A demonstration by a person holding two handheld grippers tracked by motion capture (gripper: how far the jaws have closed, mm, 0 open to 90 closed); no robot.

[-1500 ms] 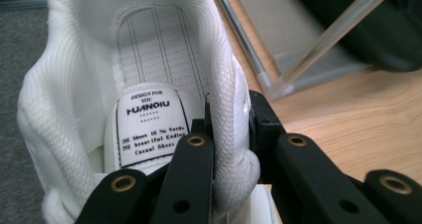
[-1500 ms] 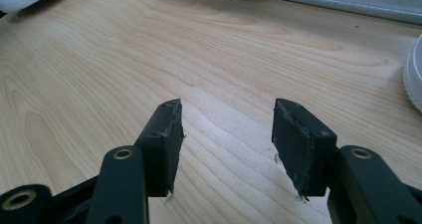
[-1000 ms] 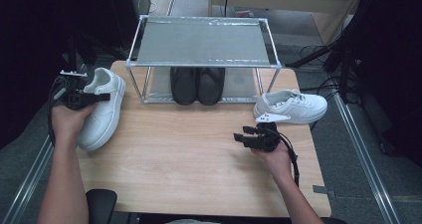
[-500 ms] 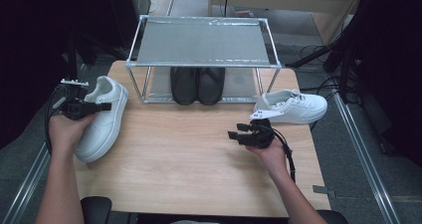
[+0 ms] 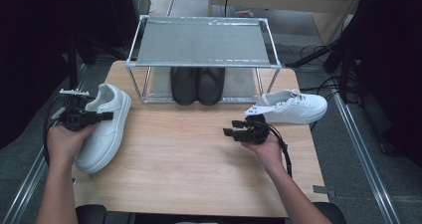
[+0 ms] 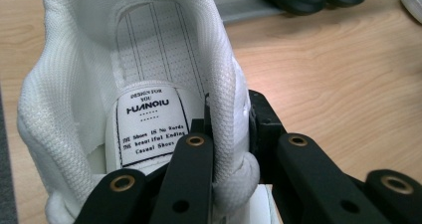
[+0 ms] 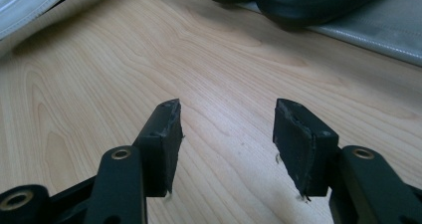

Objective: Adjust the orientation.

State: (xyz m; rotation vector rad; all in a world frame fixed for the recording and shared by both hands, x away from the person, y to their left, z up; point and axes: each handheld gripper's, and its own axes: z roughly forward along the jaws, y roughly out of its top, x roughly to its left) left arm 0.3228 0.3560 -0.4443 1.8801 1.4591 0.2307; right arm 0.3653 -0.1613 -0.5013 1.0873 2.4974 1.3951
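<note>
High view: left gripper pinched the sneaker's heel collar; the shoe ran lengthwise, toe toward lower left.

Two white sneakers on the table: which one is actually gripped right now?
The white sneaker at the table's left: the left gripper is clamped on its heel collar. The other white sneaker lies untouched beside the open right gripper.

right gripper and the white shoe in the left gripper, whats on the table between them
Nothing: in the high view only bare wooden table lies between the open right gripper and the white shoe that the left gripper clamps by its heel collar.
</note>
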